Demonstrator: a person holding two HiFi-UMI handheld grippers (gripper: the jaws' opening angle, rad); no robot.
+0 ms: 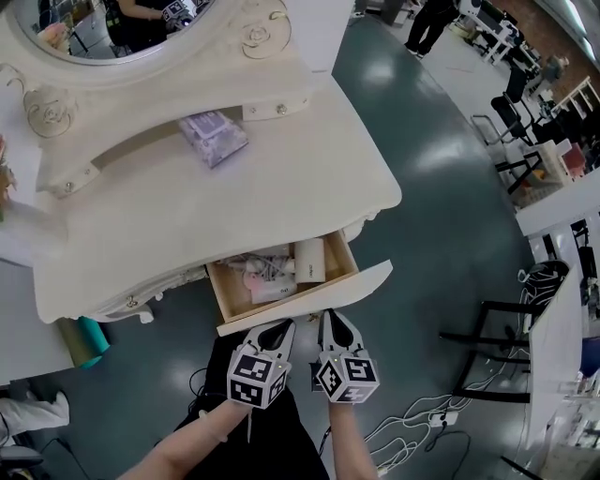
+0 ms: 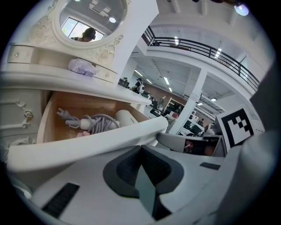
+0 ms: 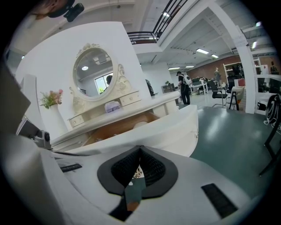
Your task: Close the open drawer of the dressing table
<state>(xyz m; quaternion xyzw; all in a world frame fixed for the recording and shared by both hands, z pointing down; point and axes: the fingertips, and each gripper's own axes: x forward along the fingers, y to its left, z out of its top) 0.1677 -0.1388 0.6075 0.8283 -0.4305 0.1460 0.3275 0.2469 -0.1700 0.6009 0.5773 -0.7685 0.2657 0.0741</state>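
Observation:
The cream dressing table (image 1: 187,216) has its middle drawer (image 1: 228,292) pulled out. Inside lie a white hair dryer (image 2: 127,117) with a coiled grey cord (image 2: 99,122) and small pink items. The curved drawer front (image 1: 361,284) faces me. My left gripper (image 1: 281,326) is shut, with its tips just short of the drawer front (image 2: 88,143). My right gripper (image 1: 330,317) sits beside it, shut, with its tips against the drawer front (image 3: 145,129). In the gripper views the left gripper (image 2: 140,148) and right gripper (image 3: 139,149) hold nothing.
A purple packet (image 1: 214,136) lies on the tabletop below the oval mirror (image 1: 112,28). A teal cylinder (image 1: 82,342) stands under the table's left end. A black frame (image 1: 497,361) and floor cables (image 1: 412,422) are at right. A flower vase (image 3: 53,112) stands left of the table.

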